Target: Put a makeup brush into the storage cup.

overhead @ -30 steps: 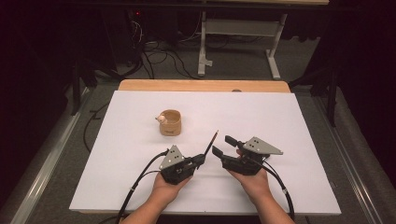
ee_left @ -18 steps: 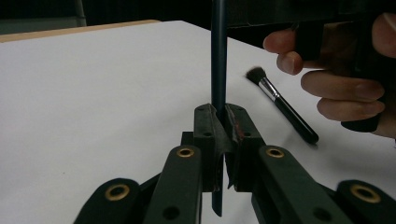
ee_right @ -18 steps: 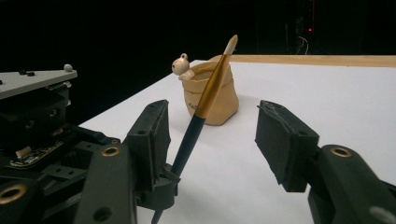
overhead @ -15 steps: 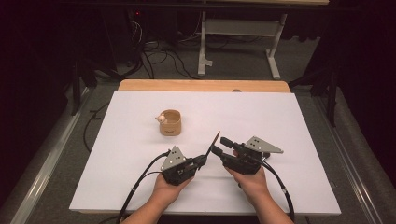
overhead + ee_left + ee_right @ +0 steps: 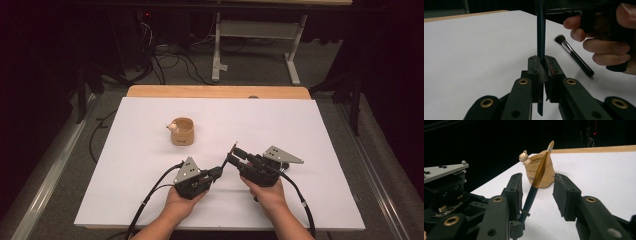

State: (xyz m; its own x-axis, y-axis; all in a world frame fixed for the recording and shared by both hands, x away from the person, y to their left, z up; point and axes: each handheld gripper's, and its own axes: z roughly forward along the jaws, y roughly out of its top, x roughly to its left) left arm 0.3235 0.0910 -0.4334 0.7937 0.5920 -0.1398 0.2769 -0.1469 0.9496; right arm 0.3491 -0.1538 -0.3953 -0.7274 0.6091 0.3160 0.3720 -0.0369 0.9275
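The left claw (image 5: 541, 75) was clenched on a brush (image 5: 540, 30); the right claw (image 5: 536, 195), just closing, bracketed it unpressed, lower centre on the surface (image 5: 300, 130).

brush (image 5: 535, 183): glossy dark-and-gold handle | cup (image 5: 541, 171): matt tan ceramic | table (image 5: 280, 120): matt white

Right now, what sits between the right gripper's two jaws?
In the right gripper view, the brush stands between the open jaws of the right gripper, which have just been closing. The left gripper clamps its handle.
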